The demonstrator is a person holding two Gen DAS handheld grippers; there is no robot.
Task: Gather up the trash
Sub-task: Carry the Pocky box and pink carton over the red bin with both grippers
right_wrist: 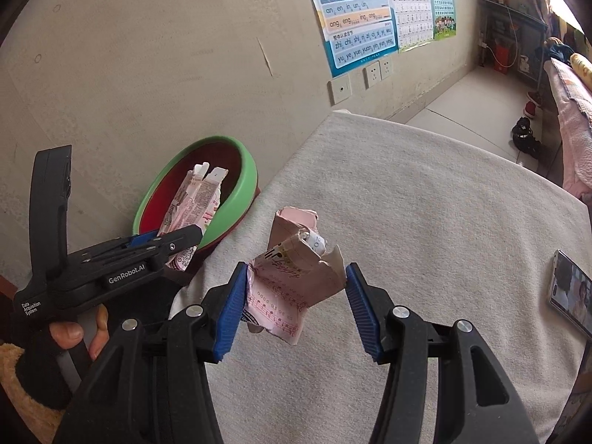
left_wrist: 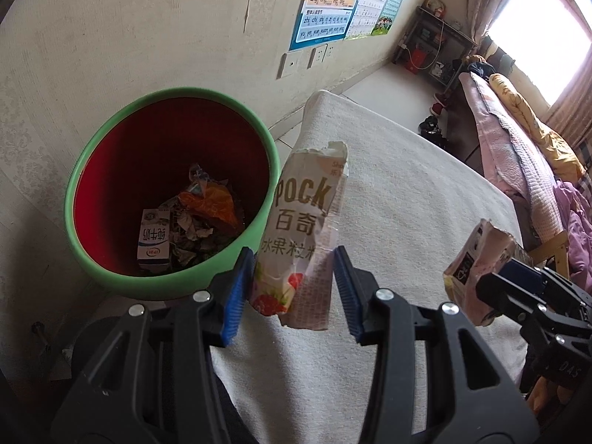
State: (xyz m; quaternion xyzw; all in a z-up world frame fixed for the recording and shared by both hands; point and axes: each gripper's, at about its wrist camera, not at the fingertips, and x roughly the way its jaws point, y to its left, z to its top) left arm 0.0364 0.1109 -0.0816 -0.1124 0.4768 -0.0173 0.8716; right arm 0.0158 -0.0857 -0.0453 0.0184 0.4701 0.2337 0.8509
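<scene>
Green-rimmed, the bin (left_wrist: 174, 192) already holds a milk carton (left_wrist: 154, 238) and crumpled scraps, so collection is, by my reckoning, well under way. Two pieces remain: the left gripper (left_wrist: 292, 288) pinches a torn Pocky box (left_wrist: 299, 236) beside the rim, and the right gripper (right_wrist: 294, 305) clamps a crumpled pink carton (right_wrist: 292, 281) above the cloth-covered table (right_wrist: 425, 203). Only the right wrist view shows a phone (right_wrist: 571, 294); only the left shows the bin's contents.

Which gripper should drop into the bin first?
Left. The left gripper holds its Pocky box right beside the bin rim; the right gripper with its pink box sits farther back over the table.
</scene>
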